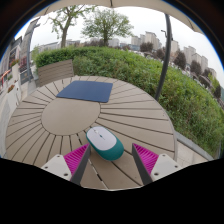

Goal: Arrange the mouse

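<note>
A white and teal mouse [104, 141] lies on the round wooden slatted table [60, 120], just ahead of my fingers and partly between their tips. A dark blue mouse pad [85, 91] lies flat on the far side of the table, beyond the mouse. My gripper [110, 160] is open, its pink pads [75, 157] spread wide on either side, with a gap between each pad and the mouse. The mouse rests on the table on its own.
A wooden bench [55, 70] stands beyond the table at the left. A thin metal pole [163, 60] rises at the right of the table. Green bushes [150, 70], trees and buildings lie behind.
</note>
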